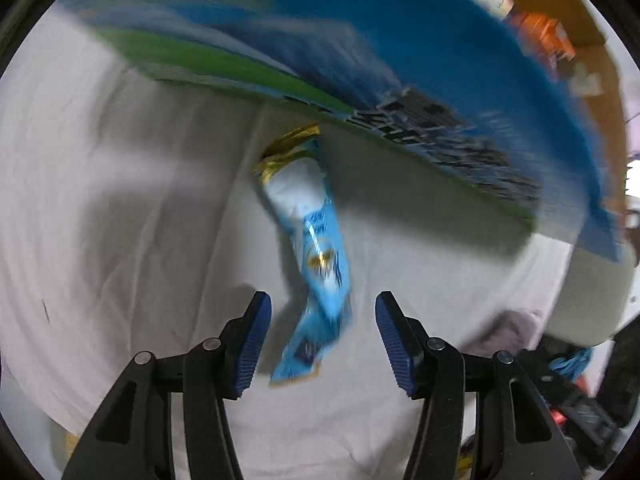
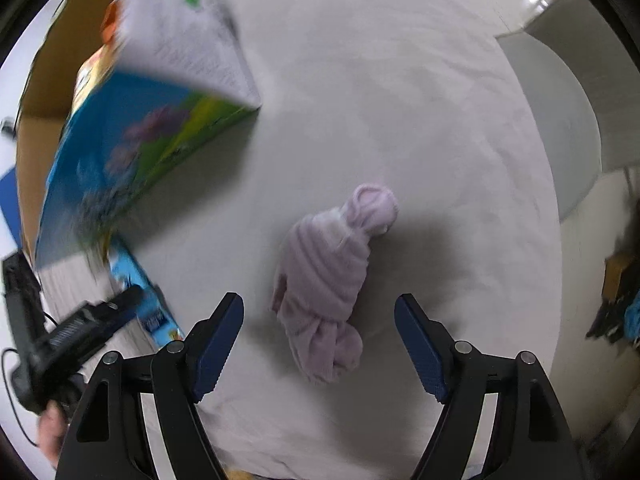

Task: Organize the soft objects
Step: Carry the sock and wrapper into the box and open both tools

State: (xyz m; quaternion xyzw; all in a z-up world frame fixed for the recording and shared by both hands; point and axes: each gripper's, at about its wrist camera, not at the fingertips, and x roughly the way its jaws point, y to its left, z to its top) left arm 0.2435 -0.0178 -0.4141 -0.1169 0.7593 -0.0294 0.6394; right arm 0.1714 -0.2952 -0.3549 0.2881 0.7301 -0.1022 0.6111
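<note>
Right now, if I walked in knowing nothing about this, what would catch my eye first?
Probably the big blue-and-green box looming at a tilt over the white sheet. Below it, a light blue snack packet with a gold end lies just ahead of the open left gripper. In the right view, a knotted lilac cloth bundle lies ahead of the open right gripper.

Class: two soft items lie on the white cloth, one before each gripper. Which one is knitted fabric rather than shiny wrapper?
The rolled lilac sock bundle, lying ahead of the open right gripper. The item at the left gripper is a glossy blue snack packet with gold trim.
</note>
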